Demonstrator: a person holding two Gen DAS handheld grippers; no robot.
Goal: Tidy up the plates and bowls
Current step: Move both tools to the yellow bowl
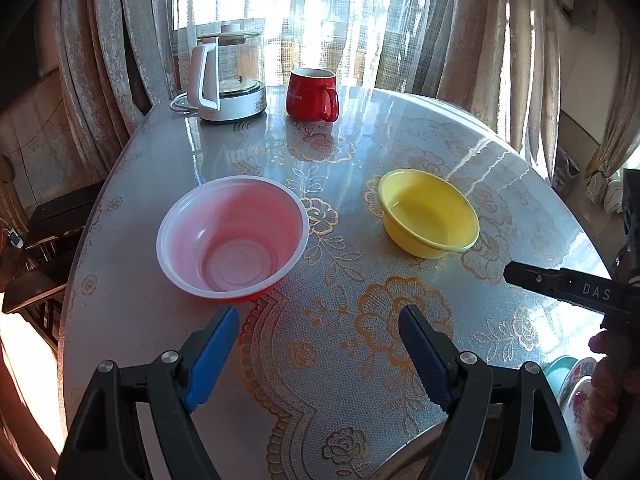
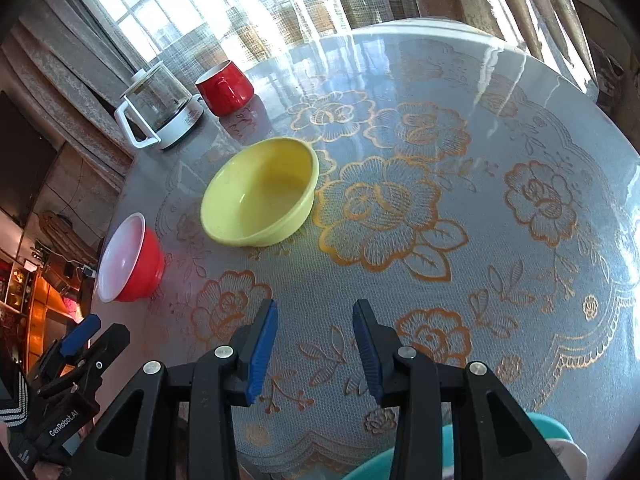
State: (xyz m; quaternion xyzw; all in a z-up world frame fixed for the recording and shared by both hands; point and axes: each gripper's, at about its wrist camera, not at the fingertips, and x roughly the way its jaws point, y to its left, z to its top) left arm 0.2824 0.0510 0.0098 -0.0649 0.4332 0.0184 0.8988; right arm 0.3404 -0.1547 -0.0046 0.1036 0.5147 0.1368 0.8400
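A red bowl (image 1: pixel 232 236) with a white inside stands on the round table, just ahead and left of my left gripper (image 1: pixel 320 318), which is open and holds nothing. A yellow bowl (image 1: pixel 428 212) sits to its right. In the right wrist view the yellow bowl (image 2: pixel 260 192) lies ahead and left of my right gripper (image 2: pixel 314 312), whose jaws stand apart over bare cloth with nothing between them. The red bowl (image 2: pixel 130 260) is near the table's left edge there. A teal plate (image 2: pixel 548 426) and a flowered plate (image 1: pixel 580 400) show at the near right edge.
A glass kettle (image 1: pixel 230 76) on a white base and a red mug (image 1: pixel 312 94) stand at the far side of the table (image 1: pixel 400 140) by the curtained window. The other gripper's black body (image 1: pixel 568 286) reaches in from the right. A dark cabinet (image 1: pixel 44 240) sits left of the table.
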